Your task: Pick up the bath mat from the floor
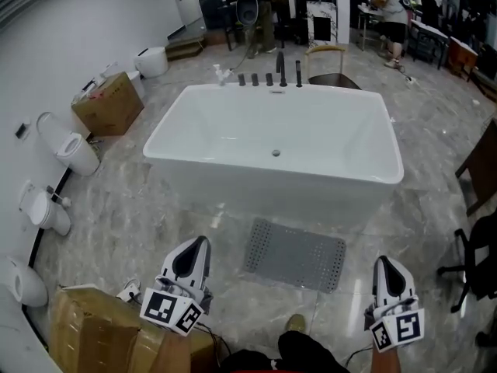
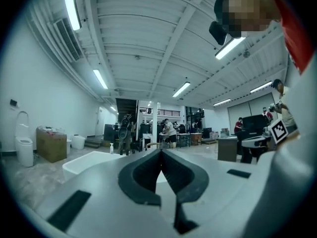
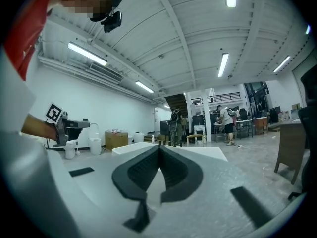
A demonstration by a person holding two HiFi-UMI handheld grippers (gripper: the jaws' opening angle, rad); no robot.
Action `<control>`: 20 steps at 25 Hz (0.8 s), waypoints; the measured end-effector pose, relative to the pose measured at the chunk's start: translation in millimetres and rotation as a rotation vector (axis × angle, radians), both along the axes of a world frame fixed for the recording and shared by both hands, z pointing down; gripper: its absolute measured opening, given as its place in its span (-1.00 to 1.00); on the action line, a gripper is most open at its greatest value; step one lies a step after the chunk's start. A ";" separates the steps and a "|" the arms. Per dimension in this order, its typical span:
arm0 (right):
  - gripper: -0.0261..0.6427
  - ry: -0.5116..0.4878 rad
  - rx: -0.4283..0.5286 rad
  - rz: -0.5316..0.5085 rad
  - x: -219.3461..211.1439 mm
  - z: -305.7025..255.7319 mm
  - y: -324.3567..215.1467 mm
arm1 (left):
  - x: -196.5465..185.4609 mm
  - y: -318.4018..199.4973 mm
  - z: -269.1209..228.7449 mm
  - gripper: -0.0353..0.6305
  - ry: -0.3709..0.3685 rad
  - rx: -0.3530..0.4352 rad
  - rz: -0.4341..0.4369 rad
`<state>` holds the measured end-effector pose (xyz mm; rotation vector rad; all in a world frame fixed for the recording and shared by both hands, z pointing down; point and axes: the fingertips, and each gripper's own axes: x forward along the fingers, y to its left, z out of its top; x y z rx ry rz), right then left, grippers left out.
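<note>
Pale marble flooring (image 1: 116,208) ran through a wide workshop hall, with 1 white bathtub (image 1: 276,142) standing in the middle of it. Against the near side of the bathtub, flat on the floor, lay the grey perforated bath mat (image 1: 295,255), untouched. By these views the task had not begun: nothing was gripped, and the reach down, the grasp on an edge and the lift were all left to do.

Counted from large to small:

- 2 cardboard boxes, 1 (image 1: 109,103) to the left of the bathtub by the wall and 1 (image 1: 93,329) well in front of the bathtub's left corner.
- 1 bath mat.
- At least 3 toilets (image 1: 74,150) in a row left of the bathtub along the wall.
- 1 wooden chair (image 1: 326,61) just behind the bathtub.
- 2 grippers.

The left gripper (image 1: 199,243) was held in front of the bathtub, left of the mat, and the right gripper (image 1: 385,263) in front of the bathtub's right corner, right of the mat. Each had its jaws pressed together with nothing between them, pointing level across the hall instead of down at the mat.
</note>
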<state>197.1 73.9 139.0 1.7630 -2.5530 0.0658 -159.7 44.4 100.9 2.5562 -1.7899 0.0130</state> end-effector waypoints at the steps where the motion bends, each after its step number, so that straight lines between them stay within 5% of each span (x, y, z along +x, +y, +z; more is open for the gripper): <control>1: -0.91 -0.002 -0.007 -0.003 3.7 3.3 -11.1 | 0.1 -9.2 2.5 -0.86 0.003 -0.005 -0.012; 10: -0.91 -0.026 -0.084 0.045 21.4 47.7 -81.5 | -16.9 -76.2 61.2 -0.86 0.006 -0.113 -0.068; 20: -0.91 -0.017 -0.237 0.145 37.4 177.1 -129.3 | -13.4 -154.5 221.3 -0.86 -0.035 -0.307 0.023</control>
